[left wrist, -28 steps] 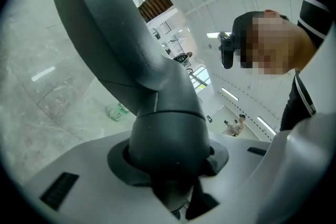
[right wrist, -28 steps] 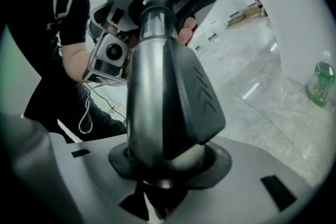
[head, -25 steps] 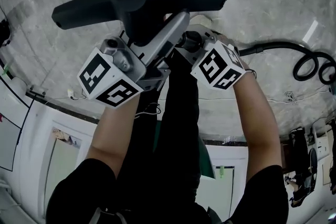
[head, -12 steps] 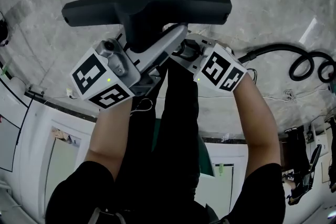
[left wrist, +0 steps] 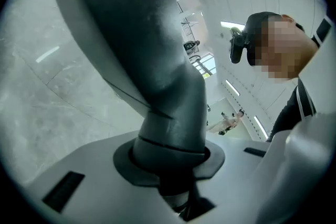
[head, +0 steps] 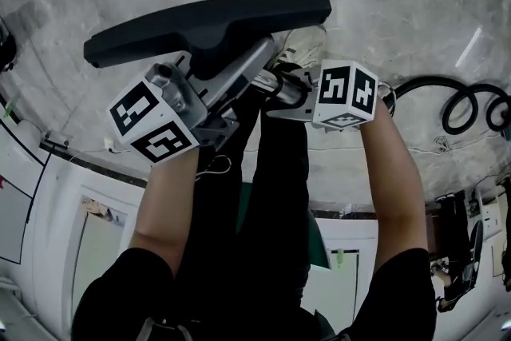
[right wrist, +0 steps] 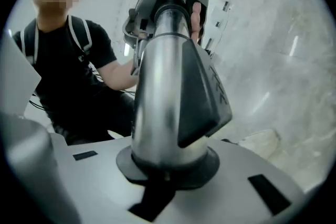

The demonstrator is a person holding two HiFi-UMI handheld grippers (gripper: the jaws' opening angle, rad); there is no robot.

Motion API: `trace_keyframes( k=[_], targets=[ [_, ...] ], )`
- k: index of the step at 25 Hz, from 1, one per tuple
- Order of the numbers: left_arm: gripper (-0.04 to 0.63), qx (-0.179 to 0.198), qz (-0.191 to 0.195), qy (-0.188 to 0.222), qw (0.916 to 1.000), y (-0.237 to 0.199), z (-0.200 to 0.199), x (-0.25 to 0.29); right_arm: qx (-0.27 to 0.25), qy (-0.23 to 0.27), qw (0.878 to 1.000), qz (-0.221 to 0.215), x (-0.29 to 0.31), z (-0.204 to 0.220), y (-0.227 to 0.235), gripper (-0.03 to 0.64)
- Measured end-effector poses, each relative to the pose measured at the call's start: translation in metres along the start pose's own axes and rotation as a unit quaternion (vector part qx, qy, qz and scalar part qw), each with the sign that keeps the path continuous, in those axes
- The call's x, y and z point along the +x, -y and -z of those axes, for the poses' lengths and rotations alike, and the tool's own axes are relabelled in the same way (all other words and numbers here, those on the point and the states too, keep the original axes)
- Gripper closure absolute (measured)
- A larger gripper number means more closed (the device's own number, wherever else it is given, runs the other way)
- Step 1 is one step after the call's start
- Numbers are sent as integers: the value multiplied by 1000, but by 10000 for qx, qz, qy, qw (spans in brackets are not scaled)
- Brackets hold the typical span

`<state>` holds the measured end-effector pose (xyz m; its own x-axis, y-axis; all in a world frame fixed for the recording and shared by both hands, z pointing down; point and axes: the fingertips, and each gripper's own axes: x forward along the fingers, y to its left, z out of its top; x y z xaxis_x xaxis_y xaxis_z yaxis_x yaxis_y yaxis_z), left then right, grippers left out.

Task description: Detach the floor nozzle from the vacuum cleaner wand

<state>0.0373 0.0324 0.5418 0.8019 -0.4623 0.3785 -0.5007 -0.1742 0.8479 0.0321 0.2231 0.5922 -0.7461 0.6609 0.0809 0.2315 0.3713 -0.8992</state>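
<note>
left tongs [left wrist: 170, 165] closing on nozzle [head: 200, 20] neck; right tongs [right wrist: 165, 165] clenched on wand [right wrist: 157, 102]. nozzle apparently not yet off. remaining: pull apart.

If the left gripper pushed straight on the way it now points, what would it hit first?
The floor nozzle. Its dark neck stands between the left gripper's closing jaws and fills the line ahead, so there is no free travel. Whatever lies beyond is hidden behind the nozzle body in the left gripper view.
</note>
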Motion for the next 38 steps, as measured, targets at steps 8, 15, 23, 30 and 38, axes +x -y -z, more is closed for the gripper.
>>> trace_keyframes(
  k=[8,15,23,30,38],
  targets=[
    [489,-953,-233,2133,9720,-55,-137,-51,-1223,-1618,8397,5037,-62,134,101,557],
    [489,-2043,413,2091,9554,-59,-94,-24,-865,-948,8898,4380,-69,114,102,557],
    [489,-2608,200,1875,9468,-79,-58,-22,-1070,-1134,8717,4646,-78,79,135,555],
    [488,-2309,-86,1688,9582,-82,-54,-20,-940,-1007,8659,4808,-89,60,138,557],
    [489,-2448,-15,1606,9562,-83,-51,-22,-953,-947,8661,4816,-88,46,138,557]
  ],
)
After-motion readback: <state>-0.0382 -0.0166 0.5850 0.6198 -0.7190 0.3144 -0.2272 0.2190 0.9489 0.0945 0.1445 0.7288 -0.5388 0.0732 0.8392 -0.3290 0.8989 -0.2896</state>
